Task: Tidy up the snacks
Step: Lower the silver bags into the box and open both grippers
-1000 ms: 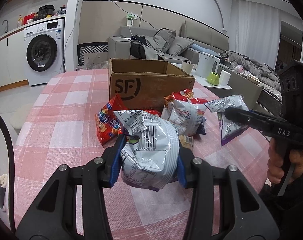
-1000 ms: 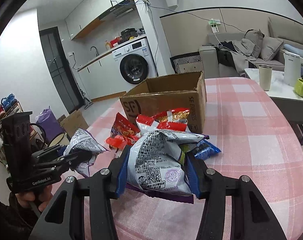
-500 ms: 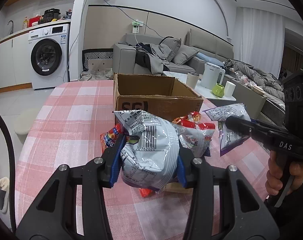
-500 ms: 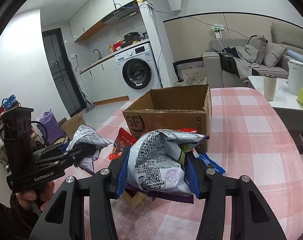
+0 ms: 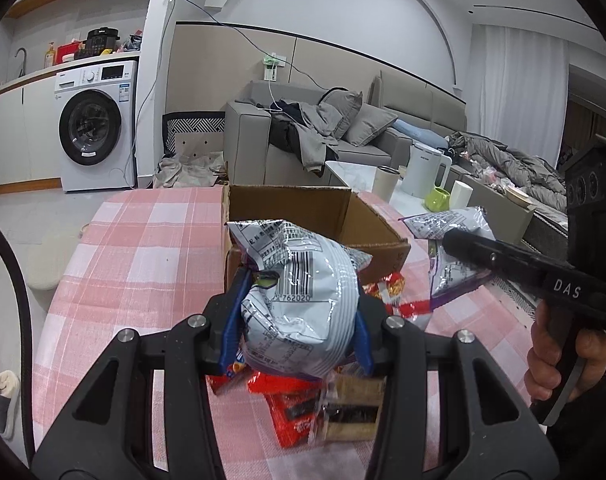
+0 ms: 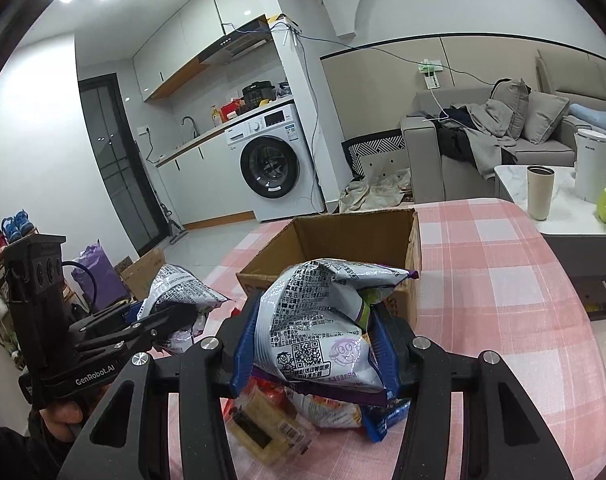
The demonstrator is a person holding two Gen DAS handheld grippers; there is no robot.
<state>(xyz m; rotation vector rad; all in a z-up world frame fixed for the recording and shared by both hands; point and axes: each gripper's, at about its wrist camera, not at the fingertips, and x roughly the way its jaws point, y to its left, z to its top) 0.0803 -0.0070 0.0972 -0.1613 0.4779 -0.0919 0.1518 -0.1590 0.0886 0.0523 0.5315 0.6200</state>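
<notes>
My left gripper (image 5: 297, 312) is shut on a silver snack bag (image 5: 299, 300) with a barcode, held above the table. My right gripper (image 6: 313, 344) is shut on a second silver and purple snack bag (image 6: 323, 328) with a QR code. Each gripper also shows in the other's view: the right gripper (image 5: 451, 240) with its bag (image 5: 447, 248), the left gripper (image 6: 187, 314) with its bag (image 6: 175, 292). An open cardboard box (image 5: 299, 212) stands just beyond both bags, seen again as the box (image 6: 343, 240). Red snack packets (image 5: 291, 404) and a wrapped biscuit pack (image 6: 259, 428) lie on the table beneath.
The table wears a pink checked cloth (image 5: 143, 248). A low white table with a kettle (image 6: 595, 168), a cup and a green mug stands to the right. A grey sofa (image 5: 343, 140) and a washing machine (image 5: 95, 128) are behind. A person's hand (image 5: 559, 360) grips the right handle.
Both grippers have risen with their bags and come closer to the box. The packets on the table now sit lower in both views, and the box's inside shows more.
</notes>
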